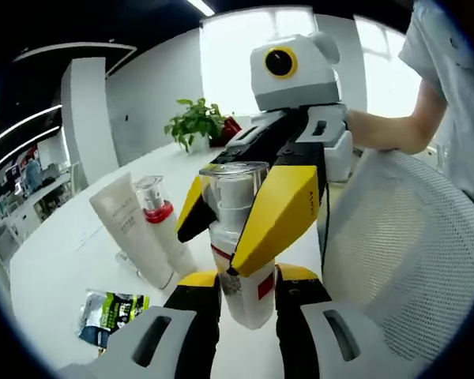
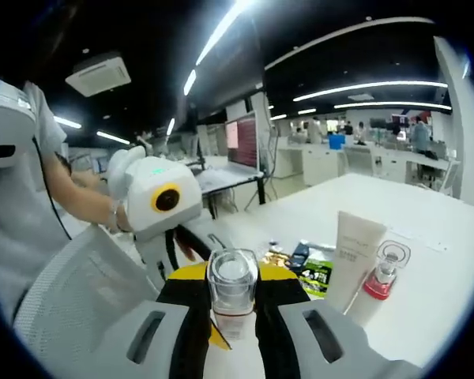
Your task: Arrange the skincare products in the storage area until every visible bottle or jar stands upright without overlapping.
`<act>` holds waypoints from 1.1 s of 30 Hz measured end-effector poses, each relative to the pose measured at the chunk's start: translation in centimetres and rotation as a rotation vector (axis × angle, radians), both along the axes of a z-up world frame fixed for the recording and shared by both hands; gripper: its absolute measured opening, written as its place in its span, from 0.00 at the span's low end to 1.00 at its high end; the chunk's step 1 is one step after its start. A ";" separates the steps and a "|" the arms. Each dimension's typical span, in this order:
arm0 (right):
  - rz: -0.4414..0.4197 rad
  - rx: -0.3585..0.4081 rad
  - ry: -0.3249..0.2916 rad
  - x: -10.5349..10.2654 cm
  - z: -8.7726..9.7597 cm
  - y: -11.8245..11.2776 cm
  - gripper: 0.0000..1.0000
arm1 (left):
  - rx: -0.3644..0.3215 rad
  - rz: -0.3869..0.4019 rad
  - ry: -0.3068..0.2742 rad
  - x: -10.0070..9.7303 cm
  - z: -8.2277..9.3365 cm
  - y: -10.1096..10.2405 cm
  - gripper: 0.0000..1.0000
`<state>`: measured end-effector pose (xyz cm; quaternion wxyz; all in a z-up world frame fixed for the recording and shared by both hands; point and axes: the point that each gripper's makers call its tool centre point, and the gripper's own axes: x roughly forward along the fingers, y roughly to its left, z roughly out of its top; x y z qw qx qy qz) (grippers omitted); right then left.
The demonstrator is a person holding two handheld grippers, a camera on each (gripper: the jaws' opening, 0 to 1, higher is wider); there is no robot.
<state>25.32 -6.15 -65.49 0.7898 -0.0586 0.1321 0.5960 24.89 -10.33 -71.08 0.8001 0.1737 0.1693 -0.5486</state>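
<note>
Both my hand-held grippers are clamped on the same clear-capped pump bottle (image 1: 238, 253), held upright above the white bench (image 1: 71, 245).

Left gripper view: my left hand-held gripper (image 1: 247, 304) grips the bottle low on its white body, jaws either side of it. My right hand-held gripper (image 1: 229, 237) comes in from ahead, its yellow-and-black fingers pinching the bottle higher up, just under the clear cap. To the left of my jaws a white tube (image 1: 130, 229) stands cap-down, with a red-collared bottle (image 1: 162, 229) upright just beside it, touching or nearly so; can't tell which. A printed sachet (image 1: 110, 314) lies flat on the bench nearer me. A potted plant (image 1: 193, 122) sits far ahead, and a white mesh chair back (image 1: 403, 253) is close on the right.

Right gripper view: my right hand-held gripper (image 2: 233, 328) has the bottle (image 2: 232, 292) dead centre between its jaws, clear cap on top. My left hand-held gripper (image 2: 221, 276) faces it from behind the bottle. The tube (image 2: 354, 257) and red-collared bottle (image 2: 383, 284) stand to the right of my jaws, sachets (image 2: 316, 276) further ahead. This side also shows a monitor (image 2: 243, 142) on a desk, ceiling strip lights and distant workstations, plus the mesh chair (image 2: 71, 292) on the left.
</note>
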 end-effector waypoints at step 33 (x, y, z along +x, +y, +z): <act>0.134 -0.147 -0.086 -2.6 -2.5 0.4 0.25 | -0.002 -0.101 0.047 -1.9 -1.7 -0.4 0.23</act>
